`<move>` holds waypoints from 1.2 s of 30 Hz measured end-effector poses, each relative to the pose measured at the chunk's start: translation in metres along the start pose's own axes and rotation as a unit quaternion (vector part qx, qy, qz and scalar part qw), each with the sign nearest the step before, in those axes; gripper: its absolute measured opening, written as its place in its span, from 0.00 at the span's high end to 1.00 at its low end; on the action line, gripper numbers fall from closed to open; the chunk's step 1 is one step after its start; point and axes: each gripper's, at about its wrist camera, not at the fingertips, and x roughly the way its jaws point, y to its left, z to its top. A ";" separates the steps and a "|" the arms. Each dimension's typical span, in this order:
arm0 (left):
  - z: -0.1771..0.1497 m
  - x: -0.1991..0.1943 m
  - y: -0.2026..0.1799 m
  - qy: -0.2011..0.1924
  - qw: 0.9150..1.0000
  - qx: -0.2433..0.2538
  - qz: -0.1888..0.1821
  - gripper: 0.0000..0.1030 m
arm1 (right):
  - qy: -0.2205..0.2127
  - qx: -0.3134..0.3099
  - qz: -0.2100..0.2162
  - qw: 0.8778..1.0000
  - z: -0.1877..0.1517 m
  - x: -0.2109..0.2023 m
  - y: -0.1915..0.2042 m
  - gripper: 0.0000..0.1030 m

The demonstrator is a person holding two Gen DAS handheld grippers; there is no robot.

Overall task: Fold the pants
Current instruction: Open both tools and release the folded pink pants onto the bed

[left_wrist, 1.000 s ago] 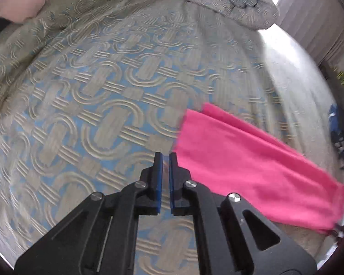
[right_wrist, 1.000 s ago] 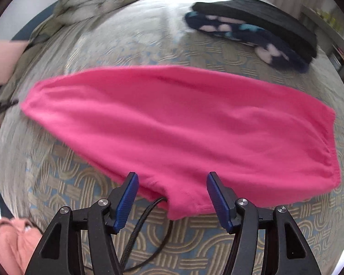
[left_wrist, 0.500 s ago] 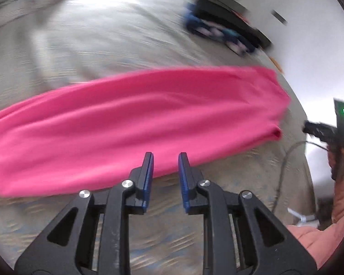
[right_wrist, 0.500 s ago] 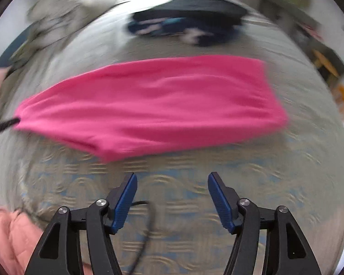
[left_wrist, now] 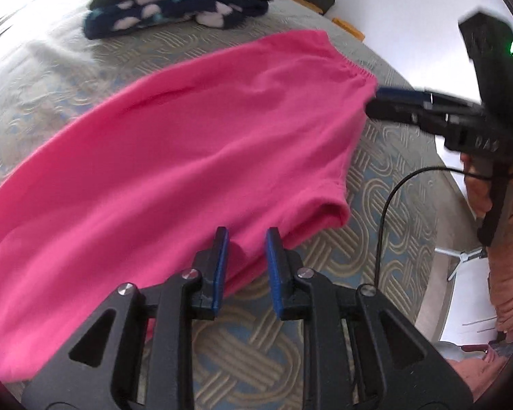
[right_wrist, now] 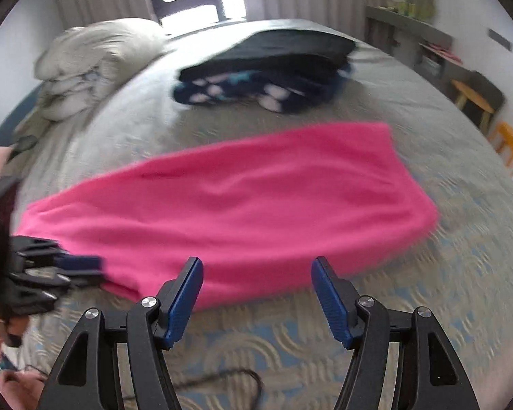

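Presently, pink pants (left_wrist: 174,157) lie flat across the patterned bed (left_wrist: 68,78). Left gripper (left_wrist: 244,259): fingers narrowly parted, straddling the near edge of the fabric, not clamped. Right gripper (right_wrist: 256,294): fingers wide apart, holding nothing, just short of the pants. Dark folded clothes (right_wrist: 266,75) sit beyond
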 end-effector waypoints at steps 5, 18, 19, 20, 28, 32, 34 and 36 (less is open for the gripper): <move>-0.011 0.013 -0.016 0.024 0.998 0.017 -0.056 0.80 | -0.008 -0.014 0.004 1.000 0.023 0.010 0.004 0.35; 0.010 -0.021 -0.006 -0.025 0.999 0.002 -0.048 0.73 | 0.011 -0.092 0.014 0.996 0.083 0.068 0.028 0.35; 0.012 -0.017 0.000 -0.023 0.999 -0.002 -0.047 0.72 | 0.009 -0.124 0.026 0.992 0.086 0.073 0.041 0.35; 0.013 -0.011 0.005 -0.015 0.998 -0.006 -0.053 0.72 | 0.010 -0.148 0.038 0.988 0.088 0.076 0.052 0.35; -0.010 0.003 -0.001 -0.005 0.998 -0.013 -0.066 0.67 | 0.060 -0.226 -0.037 0.972 0.109 0.169 0.096 0.37; -0.009 -0.008 0.008 0.008 0.996 -0.030 -0.082 0.67 | 0.036 -0.082 -0.058 0.994 0.133 0.165 0.048 0.40; -0.005 -0.018 0.015 0.004 0.996 -0.036 -0.083 0.67 | 0.020 -0.043 -0.032 0.998 0.132 0.143 0.024 0.40; 0.004 -0.026 0.025 -0.014 0.996 -0.042 -0.081 0.67 | 0.017 -0.015 -0.008 1.000 0.122 0.115 -0.006 0.40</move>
